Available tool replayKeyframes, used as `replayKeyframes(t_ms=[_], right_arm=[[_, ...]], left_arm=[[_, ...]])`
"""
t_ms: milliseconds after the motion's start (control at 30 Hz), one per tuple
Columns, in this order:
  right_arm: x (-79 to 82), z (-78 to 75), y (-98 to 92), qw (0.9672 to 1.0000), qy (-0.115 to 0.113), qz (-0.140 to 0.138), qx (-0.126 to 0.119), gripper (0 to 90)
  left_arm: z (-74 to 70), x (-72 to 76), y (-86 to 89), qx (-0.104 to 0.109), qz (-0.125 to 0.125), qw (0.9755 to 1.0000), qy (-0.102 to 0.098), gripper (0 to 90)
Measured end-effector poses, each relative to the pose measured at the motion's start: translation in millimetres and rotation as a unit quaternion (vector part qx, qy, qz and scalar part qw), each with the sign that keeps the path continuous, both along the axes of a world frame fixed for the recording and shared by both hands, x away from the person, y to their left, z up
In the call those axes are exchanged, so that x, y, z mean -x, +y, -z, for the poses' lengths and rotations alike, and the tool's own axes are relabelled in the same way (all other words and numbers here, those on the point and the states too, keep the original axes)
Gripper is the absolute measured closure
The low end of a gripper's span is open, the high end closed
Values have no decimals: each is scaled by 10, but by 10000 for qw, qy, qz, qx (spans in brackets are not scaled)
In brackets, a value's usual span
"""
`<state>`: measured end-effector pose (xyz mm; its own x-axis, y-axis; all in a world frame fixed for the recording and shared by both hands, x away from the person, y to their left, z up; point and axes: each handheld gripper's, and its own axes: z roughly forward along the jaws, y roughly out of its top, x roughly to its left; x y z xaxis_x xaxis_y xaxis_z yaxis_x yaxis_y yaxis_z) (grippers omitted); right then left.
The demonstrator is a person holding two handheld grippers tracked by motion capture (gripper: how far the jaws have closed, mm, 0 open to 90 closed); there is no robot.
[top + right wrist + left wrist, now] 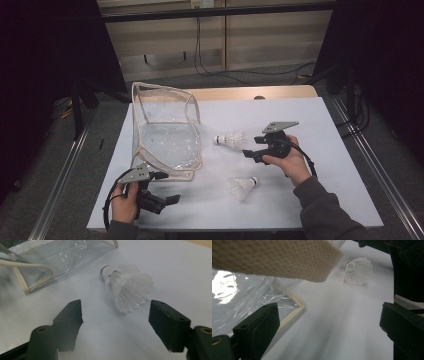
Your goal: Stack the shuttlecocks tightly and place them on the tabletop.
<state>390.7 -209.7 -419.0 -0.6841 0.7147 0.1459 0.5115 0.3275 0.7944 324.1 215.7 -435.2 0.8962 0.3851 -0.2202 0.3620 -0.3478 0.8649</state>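
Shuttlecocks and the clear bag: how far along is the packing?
Nothing is packed: the clear bag looks empty. Both shuttlecocks lie on the table. The right gripper, jaws open, faces the far shuttlecock. The near shuttlecock and the left gripper wait.

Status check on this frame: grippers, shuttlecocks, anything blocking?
Right hand-held gripper open, empty. Far shuttlecock lies just ahead of it. Left hand-held gripper open, beside clear bag. Path clear.

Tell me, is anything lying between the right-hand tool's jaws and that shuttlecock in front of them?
Nothing visible. The right gripper has open jaws aimed at the shuttlecock, which lies on its side just ahead, with bare white table between. The clear bag sits off to one side.
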Motion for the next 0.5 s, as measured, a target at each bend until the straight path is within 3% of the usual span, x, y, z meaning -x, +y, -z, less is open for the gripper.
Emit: replayKeyframes(t_ms=[500], right_arm=[[135,-2,-9,10000,37,-44,6,156]], left_arm=[[-3,3,-6,9,-6,10000,3,28]])
